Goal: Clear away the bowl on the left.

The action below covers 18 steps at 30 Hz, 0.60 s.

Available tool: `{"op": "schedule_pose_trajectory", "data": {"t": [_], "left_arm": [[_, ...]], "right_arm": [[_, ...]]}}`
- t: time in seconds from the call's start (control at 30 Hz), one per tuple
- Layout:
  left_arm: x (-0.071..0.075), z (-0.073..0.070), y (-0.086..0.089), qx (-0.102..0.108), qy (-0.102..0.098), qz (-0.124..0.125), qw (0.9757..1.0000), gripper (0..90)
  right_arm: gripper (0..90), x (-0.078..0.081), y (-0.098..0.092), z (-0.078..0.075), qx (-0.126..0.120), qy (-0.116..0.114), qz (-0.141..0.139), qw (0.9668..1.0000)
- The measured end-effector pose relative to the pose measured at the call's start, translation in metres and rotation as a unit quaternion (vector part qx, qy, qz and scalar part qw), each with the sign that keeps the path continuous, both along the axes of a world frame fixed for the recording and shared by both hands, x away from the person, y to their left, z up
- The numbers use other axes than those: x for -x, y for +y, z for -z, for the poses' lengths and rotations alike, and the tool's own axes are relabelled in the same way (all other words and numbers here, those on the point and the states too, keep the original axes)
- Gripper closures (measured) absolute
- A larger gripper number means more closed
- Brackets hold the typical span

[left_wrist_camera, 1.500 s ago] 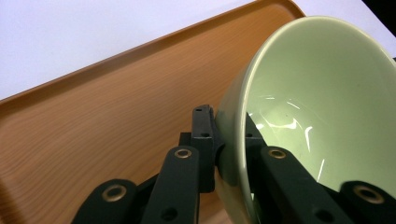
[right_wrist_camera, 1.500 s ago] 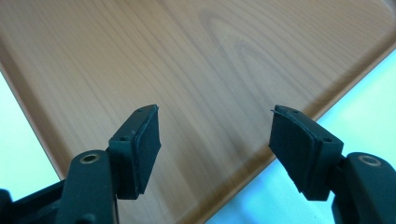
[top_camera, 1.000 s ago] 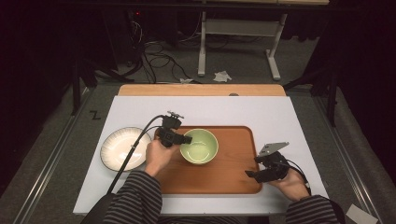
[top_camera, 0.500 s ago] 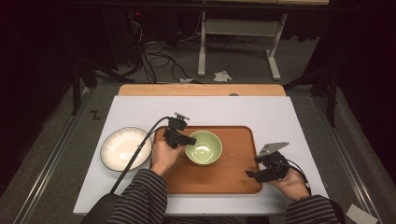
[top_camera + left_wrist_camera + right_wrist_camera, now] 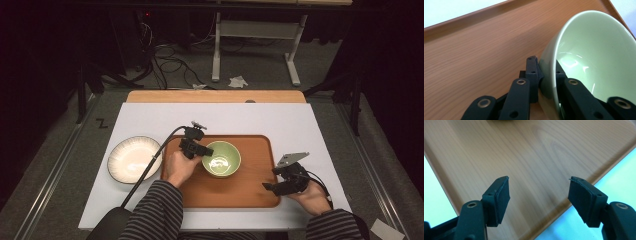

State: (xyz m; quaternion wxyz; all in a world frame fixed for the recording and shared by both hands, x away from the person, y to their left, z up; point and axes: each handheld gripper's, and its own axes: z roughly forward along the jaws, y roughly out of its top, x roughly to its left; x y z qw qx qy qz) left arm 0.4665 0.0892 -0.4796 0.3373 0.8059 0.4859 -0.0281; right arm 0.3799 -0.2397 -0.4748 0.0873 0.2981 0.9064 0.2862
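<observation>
The green bowl [image 5: 221, 159] has shifted rightward toward the wooden tray's [image 5: 250, 192] middle, its rim pinched by the left gripper [image 5: 546, 75], so it looks nearly placed. The right gripper [image 5: 539, 195] waits spread and empty over the tray's near right corner.

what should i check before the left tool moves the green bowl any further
1. Left tool clamped on the green bowl's rim, one jaw inside, one outside: ok.
2. Bowl free of contents: ok, looks bare inside.
3. Bowl seated flat on the wooden tray: cannot tell.
4. Right tool apart from the bowl, jaws open above the tray's near right corner: ok.
5. White plate off the tray, left of it: ok.
</observation>
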Motion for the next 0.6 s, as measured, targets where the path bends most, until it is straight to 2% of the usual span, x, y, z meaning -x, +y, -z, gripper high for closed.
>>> {"op": "schedule_pose_trajectory", "data": {"t": [0.33,0.47,0.6], "left_arm": [[-0.0034,0.0011,-0.0017,0.006,0.007,0.0,1.0,81.3],[-0.005,0.001,0.0002,0.014,0.007,-0.003,0.9999,76.8],[-0.0018,-0.0053,0.0005,0.021,-0.019,-0.004,0.9996,66.0]], "right_arm": [[35.1,0.0005,0.0003,0.0,0.0,0.001,0.001,1.0],[35.1,0.0,0.0005,0.0007,0.0,0.002,0.0,1.0],[35.1,0.0002,0.0003,0.0006,0.0,0.002,0.001,1.0]]}}
